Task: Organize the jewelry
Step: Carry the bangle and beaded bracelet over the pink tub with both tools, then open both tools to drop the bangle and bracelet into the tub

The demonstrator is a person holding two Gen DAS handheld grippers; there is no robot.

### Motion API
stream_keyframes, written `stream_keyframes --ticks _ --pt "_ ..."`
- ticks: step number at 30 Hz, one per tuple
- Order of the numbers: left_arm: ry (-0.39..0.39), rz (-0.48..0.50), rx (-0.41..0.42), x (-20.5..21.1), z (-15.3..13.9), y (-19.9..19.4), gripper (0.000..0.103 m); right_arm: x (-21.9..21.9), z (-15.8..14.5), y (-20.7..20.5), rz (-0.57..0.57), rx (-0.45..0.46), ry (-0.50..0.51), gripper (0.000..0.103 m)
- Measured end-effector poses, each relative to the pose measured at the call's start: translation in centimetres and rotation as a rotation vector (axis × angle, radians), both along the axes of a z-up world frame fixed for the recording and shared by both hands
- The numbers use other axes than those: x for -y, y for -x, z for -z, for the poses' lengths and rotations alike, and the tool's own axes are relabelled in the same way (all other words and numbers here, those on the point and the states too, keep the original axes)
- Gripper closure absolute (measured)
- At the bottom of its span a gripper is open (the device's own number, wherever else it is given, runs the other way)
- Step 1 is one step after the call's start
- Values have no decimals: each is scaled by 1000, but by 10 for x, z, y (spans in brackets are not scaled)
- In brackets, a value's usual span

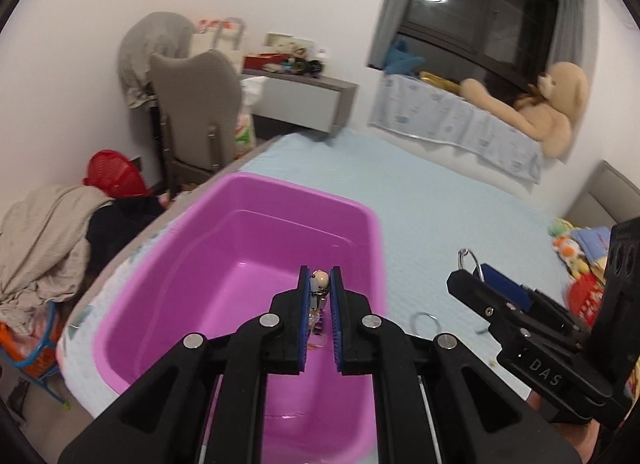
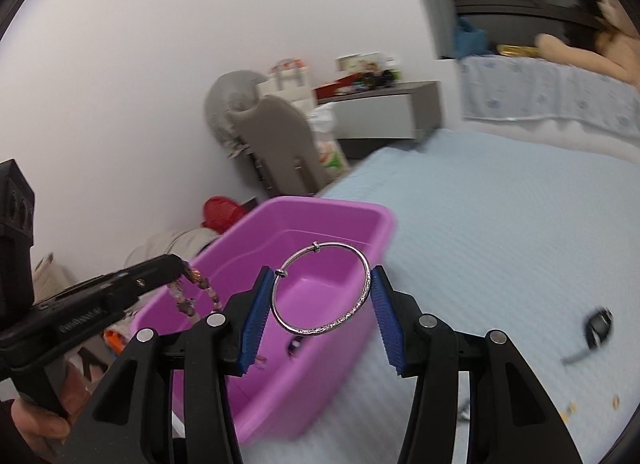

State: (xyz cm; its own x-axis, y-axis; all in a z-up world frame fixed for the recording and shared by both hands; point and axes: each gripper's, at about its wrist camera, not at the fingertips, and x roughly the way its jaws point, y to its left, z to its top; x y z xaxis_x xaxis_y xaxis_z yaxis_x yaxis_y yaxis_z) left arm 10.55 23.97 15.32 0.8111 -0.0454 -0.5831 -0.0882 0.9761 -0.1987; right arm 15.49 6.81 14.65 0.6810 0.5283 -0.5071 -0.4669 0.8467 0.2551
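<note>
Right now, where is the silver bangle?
The silver bangle is clamped between the blue pads of the right gripper, held in the air over the near right corner of the purple plastic tub on the bed.

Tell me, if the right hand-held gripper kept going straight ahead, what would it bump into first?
Probably the purple bin: the right hand-held gripper, clamped on a silver bangle, points down into its open inside, though depth is hard to judge.

Left gripper (image 1: 320,276) clamped, right gripper (image 2: 322,296) half-spread.
</note>
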Motion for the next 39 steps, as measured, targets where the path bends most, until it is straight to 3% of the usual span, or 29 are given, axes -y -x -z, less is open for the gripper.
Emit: stream_keyframes --ticks 6,14,27,29,31,33,35,39 --pt "25 -64 -129 -42 37 -25 93 -59 17 -42 -107 -107 34 55" --pt "34 -129 -287 -64 88 -43 93 -103 60 -86 -154 -274 175 55" --pt "-1 -166 -374 -69 112 -50 93 -125 83 -99 -154 -291 306 55" --pt "-4 -178 -392 -69 112 -52 92 -125 83 -101 -149 -295 312 51" --pt "-16 -192 -386 -71 110 -50 82 -124 81 -101 -144 -293 308 44" --pt "-29 -208 -361 -72 105 -45 48 -122 79 -100 -137 -286 310 44" --pt "-42 -225 -334 -72 100 -41 41 -121 78 -101 -136 -285 314 44" --pt "-54 -233 -334 -71 97 -37 41 -119 77 -100 -131 -286 308 44"
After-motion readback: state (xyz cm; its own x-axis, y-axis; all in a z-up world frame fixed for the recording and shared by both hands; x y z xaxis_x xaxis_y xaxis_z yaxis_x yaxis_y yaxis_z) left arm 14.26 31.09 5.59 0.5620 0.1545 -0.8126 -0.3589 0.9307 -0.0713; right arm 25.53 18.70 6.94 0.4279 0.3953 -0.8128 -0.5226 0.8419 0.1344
